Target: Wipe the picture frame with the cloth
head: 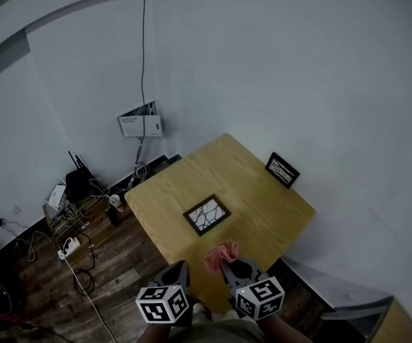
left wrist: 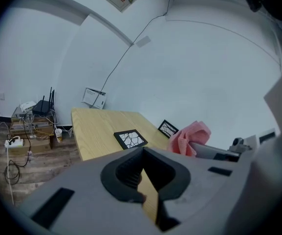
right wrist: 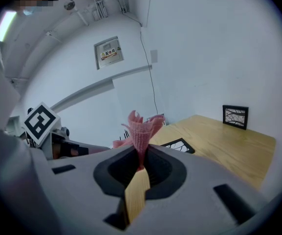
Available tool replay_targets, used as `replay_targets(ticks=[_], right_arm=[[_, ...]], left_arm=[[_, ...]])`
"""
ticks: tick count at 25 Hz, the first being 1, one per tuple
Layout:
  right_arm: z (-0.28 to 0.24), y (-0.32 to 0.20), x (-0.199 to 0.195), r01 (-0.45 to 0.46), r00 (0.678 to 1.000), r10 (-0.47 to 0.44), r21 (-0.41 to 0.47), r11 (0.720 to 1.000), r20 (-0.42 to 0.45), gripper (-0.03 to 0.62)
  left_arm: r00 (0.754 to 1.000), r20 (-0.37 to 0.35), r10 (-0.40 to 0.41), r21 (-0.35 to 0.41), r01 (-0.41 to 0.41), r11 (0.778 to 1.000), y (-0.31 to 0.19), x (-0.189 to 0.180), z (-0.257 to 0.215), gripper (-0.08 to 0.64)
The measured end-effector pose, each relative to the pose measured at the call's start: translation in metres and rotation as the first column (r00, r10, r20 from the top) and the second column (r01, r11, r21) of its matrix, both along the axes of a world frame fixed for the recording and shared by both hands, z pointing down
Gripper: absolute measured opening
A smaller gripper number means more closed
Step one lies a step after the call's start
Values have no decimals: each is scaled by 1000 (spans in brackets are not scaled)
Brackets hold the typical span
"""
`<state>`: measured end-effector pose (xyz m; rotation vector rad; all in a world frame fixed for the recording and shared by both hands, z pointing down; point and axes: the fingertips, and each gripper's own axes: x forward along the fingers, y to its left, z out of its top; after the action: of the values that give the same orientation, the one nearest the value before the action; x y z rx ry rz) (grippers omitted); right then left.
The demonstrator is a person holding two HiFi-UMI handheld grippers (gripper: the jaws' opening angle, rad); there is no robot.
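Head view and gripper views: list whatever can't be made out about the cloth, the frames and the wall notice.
Cloth: its lower part is pinched out of sight inside the right tongs, every view.
Upright frame: its support is hidden behind it, all views.
Wall notice: print too small, right gripper view.
Flat frame: dust or smears too small to see, head view.
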<state>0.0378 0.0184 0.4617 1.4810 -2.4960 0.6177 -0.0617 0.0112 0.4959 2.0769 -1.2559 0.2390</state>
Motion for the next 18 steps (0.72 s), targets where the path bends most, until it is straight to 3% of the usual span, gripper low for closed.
replay_targets(ticks=[5,18], right_arm=[[-4,4,0,-10,999,11,18,1000,-40,17],[-11,-1,-9,15,1000,-15,29,999,-20,17]], left_arm=[[1000,0,-2,-8,2,1000,4,-7,2,3],[1000,-4,7,7,-7,1000,-3,-5,-3,3]])
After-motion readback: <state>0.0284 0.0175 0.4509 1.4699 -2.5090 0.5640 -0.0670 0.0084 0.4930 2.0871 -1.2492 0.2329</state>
